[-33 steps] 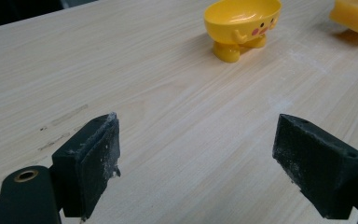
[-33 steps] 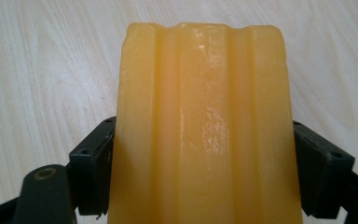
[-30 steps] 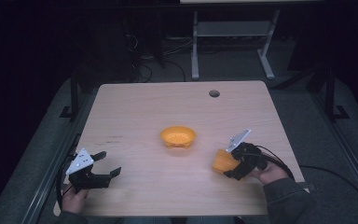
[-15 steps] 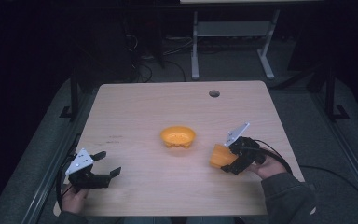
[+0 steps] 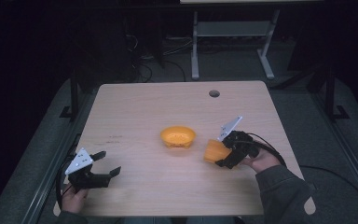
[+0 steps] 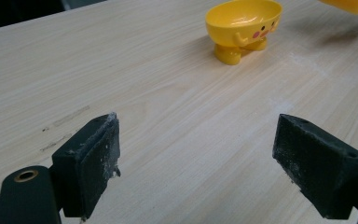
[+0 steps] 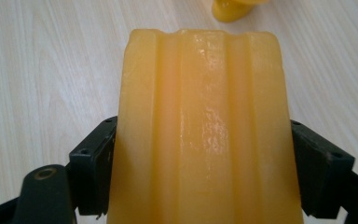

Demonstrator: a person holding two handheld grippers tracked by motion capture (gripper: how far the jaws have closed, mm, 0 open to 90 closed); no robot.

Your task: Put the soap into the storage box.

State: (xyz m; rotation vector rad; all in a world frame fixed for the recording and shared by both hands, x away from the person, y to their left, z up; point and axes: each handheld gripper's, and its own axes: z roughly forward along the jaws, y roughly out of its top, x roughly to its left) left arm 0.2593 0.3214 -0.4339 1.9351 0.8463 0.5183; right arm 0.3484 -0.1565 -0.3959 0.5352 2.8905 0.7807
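Note:
A yellow footed bowl (image 5: pixel 177 136) with a cartoon face stands upright in the middle of the wooden table (image 5: pixel 135 112); the left gripper view shows the bowl (image 6: pixel 243 25) ahead, and its foot (image 7: pixel 233 9) peeks in at the top of the right gripper view. My right gripper (image 5: pixel 224 154) is shut on a ribbed orange cup (image 5: pixel 214 151), tipped toward the bowl and held just right of it, above the table. The cup (image 7: pixel 203 126) sits between both jaws. My left gripper (image 5: pixel 108 163) rests near the front left corner, open and empty (image 6: pixel 196 163).
A round cable hole (image 5: pixel 214 93) lies near the table's far right. Behind the table stands a white metal frame (image 5: pixel 233 37) on dark floor. A black cable (image 5: pixel 270 149) trails from the right gripper.
The right gripper has carried the orange cup leftward toward the bowl and tilted it further. The left gripper has stayed put.

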